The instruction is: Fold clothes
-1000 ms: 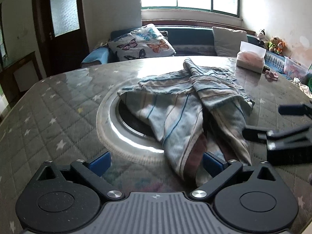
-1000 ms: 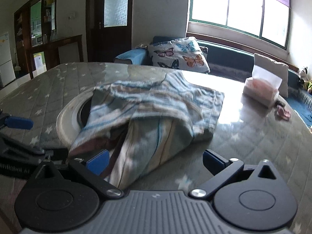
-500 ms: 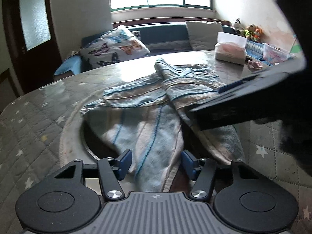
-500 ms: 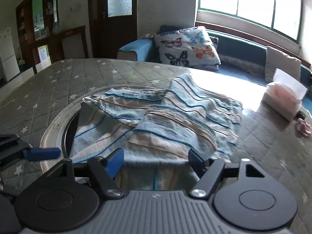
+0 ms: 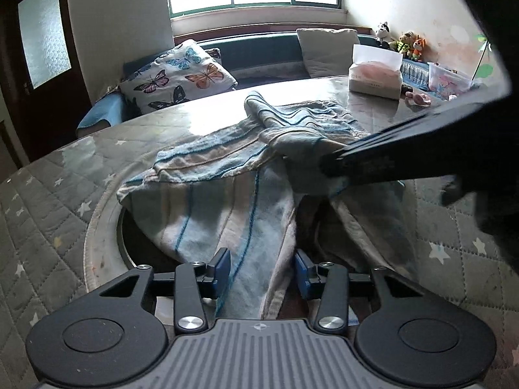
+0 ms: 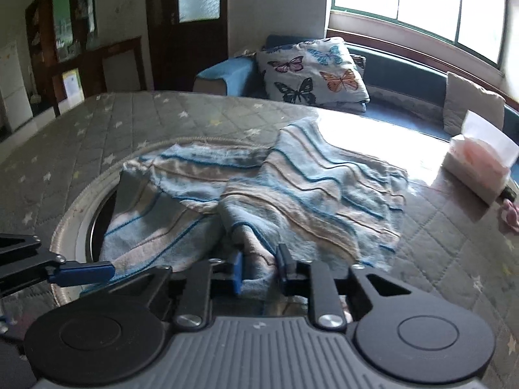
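Note:
A blue and beige striped garment lies crumpled on the round quilted table, partly over the table's centre ring; it also shows in the right wrist view. My left gripper is shut on the garment's near edge, cloth bunched between its blue pads. My right gripper is shut on another fold of the garment. In the left wrist view the right gripper crosses from the right and pinches the cloth. In the right wrist view a left fingertip shows at the lower left.
The table has a grey star-quilted cover and a round metal centre ring. A tissue box and a small pink item sit at the far right. A sofa with a butterfly pillow stands behind the table.
Both grippers have closed from open onto the garment's near edges. The right gripper moved in close over the cloth and lifted a fold.

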Motion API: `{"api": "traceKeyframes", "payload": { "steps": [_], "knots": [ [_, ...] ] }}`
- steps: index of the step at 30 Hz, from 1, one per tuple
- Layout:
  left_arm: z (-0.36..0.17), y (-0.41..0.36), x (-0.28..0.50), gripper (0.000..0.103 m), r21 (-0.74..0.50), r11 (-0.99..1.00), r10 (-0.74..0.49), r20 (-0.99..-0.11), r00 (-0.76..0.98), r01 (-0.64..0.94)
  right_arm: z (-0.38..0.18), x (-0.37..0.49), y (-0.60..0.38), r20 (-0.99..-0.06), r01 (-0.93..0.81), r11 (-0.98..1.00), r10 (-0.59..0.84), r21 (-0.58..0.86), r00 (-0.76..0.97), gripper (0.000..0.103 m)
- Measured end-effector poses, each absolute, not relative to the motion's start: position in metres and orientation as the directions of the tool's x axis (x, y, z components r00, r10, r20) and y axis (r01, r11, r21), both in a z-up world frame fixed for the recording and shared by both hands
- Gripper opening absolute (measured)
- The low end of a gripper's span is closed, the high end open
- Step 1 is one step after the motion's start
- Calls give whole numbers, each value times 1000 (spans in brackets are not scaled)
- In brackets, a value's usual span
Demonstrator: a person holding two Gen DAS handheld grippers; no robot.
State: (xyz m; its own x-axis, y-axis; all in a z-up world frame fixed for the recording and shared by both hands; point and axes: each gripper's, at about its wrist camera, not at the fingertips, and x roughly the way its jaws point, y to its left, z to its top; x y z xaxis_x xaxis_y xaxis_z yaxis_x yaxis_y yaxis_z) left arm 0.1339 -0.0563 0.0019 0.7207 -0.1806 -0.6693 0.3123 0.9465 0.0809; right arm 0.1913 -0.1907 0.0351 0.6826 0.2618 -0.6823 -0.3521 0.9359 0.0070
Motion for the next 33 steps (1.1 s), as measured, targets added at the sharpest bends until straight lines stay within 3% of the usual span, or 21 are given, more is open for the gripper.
{"api": "traceKeyframes", "payload": {
  "steps": [6, 18, 20, 22, 24, 33],
  "knots": [
    [4, -59, 146, 49, 96, 942, -181, -663, 726, 322, 45, 181, -212, -656, -317, 942, 308, 110, 689, 15],
    [-1, -59, 167, 48, 87, 936, -200, -667, 718, 342, 37, 199, -182, -672, -384, 923, 294, 16, 680, 20],
    [-1, -59, 168, 44, 84, 936, -202, -666, 718, 341, 39, 199, -182, -662, -384, 923, 299, 18, 688, 18],
    [-1, -58, 169, 41, 81, 937, -203, -665, 718, 339, 42, 197, -184, -649, -377, 926, 301, 23, 699, 8],
    [0, -56, 169, 35, 78, 940, -199, -665, 720, 332, 47, 192, -191, -637, -362, 932, 296, 29, 711, 4],
    [16, -60, 169, 46, 83, 937, -214, -631, 746, 338, 60, 147, -261, -584, -200, 972, 232, 121, 778, 4]
  ]
}}
